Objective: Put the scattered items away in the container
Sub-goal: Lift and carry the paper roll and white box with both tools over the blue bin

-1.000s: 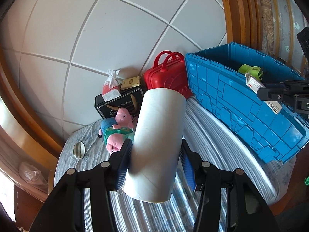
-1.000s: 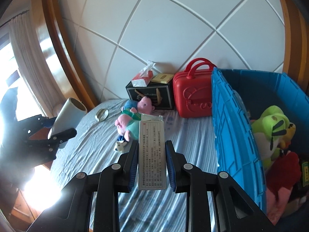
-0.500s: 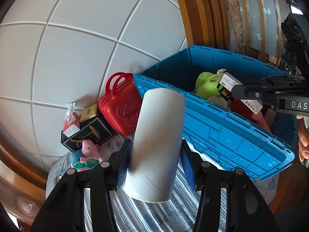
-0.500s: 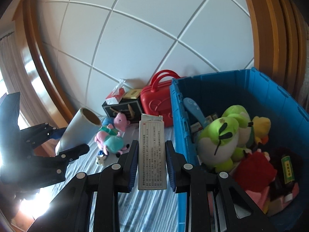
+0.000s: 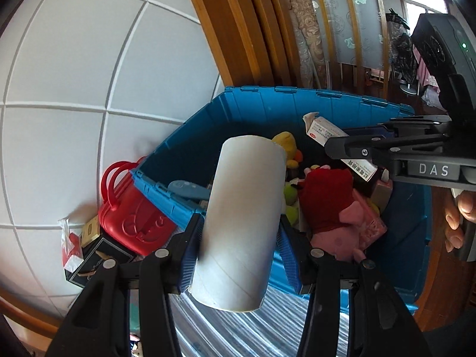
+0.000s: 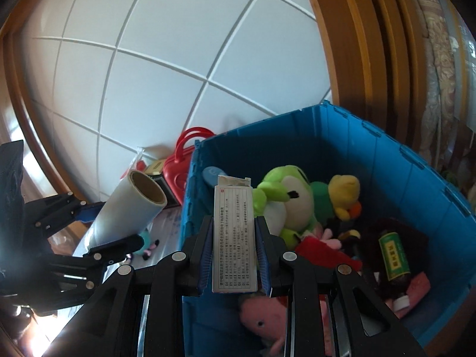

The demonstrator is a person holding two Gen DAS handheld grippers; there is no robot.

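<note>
Left wrist view: the left tongs (image 5: 238,255) clamp a white roll (image 5: 242,223), its far end reaching over the near rim of the blue container (image 5: 297,92). The container's mouth is wide open above, though its floor is crowded with a red plush (image 5: 325,199), a pink plush (image 5: 342,238) and a yellow toy (image 5: 287,144). A red case (image 5: 131,220) stands against the container's left wall, with a dark box (image 5: 98,255) beside it, close to the tiled wall. The right tongs (image 5: 342,151) reach in from the right above the container, closed on a white carton (image 5: 327,134); fingers (image 5: 458,217) of the hand behind them show at the edge.

Right wrist view: the right tongs (image 6: 233,238) grip the carton (image 6: 233,238) upright, angled down over the container's (image 6: 386,145) near-left corner. Only here show the green frog plush (image 6: 285,199), a yellow duck (image 6: 345,190) and a dark bottle (image 6: 394,261) lying inside. The left tongs (image 6: 116,226) hold the roll (image 6: 125,208) left of the container's wall, above the striped bed (image 6: 166,223).
</note>
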